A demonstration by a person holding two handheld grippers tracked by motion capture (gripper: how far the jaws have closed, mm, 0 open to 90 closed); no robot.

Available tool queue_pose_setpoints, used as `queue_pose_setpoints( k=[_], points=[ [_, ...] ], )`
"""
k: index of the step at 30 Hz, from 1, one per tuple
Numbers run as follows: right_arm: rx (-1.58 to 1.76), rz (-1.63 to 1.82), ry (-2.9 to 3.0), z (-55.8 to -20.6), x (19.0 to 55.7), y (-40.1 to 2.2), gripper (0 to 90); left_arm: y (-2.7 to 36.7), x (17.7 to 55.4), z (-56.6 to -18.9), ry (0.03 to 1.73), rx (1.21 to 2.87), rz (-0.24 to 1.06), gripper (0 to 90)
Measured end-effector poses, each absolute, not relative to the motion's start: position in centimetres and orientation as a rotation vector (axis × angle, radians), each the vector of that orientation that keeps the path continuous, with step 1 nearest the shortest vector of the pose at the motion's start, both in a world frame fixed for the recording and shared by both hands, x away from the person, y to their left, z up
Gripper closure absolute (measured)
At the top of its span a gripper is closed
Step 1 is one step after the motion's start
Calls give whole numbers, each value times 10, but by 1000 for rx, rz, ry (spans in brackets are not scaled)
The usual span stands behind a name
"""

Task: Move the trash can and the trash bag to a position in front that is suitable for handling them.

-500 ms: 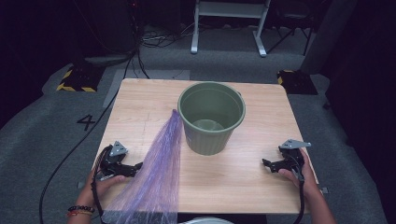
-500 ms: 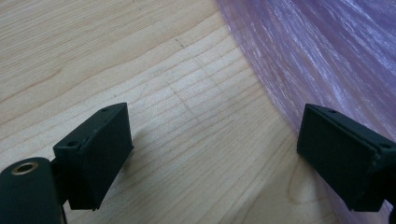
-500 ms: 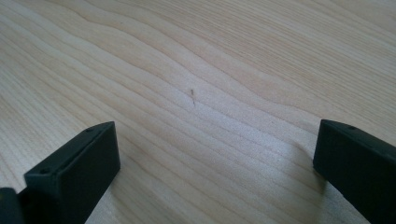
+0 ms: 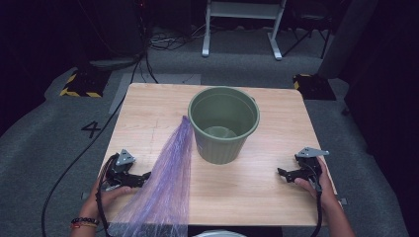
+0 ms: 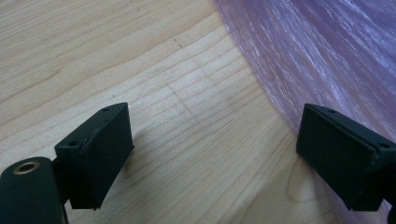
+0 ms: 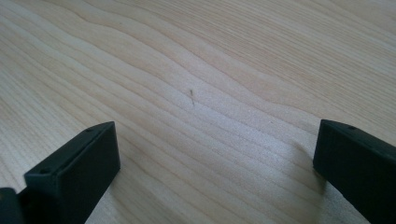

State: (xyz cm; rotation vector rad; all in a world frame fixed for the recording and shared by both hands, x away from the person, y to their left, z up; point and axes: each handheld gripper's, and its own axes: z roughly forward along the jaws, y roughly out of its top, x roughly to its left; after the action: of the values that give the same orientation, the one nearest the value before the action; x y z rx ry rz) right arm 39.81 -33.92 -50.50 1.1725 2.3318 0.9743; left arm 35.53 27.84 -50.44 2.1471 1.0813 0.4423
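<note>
High view: we find 2 grippers, left gripper [image 4: 143, 177] and right gripper [image 4: 282, 172], jaws wide, empty, resting ready; purple bag [image 4: 163, 182] lies beside left, tip touching green bucket [image 4: 223, 123].

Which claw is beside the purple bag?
The left claw: its tips nearly reach the purple bag. The right claw sits over bare table.

- Bucket [image 4: 224, 124]: upright on the counter [image 4: 257, 187], middle, toward the far edge.
- Net bag [image 4: 165, 182]: flat on the counter, running from the bucket's left side to the near edge.
- Left gripper [image 4: 144, 177]: just left of the bag.
- Right gripper [image 4: 281, 173]: near right, well apart from the bucket.
</note>
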Motion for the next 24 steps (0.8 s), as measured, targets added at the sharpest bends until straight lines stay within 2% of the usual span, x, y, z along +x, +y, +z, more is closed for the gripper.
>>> queue_pose_setpoints(
  k=[6, 13, 24],
  points=[
    [1179, 973, 2328, -505, 398, -339, 3, 278, 354, -501, 1075, 2134, 412, 172],
    [1179, 973, 2327, -505, 398, -339, 3, 271, 350, -486, 1008, 2084, 405, 181],
    [1179, 973, 2327, -505, 398, -339, 3, 240, 346, -476, 887, 2131, 361, 188]
  ],
)
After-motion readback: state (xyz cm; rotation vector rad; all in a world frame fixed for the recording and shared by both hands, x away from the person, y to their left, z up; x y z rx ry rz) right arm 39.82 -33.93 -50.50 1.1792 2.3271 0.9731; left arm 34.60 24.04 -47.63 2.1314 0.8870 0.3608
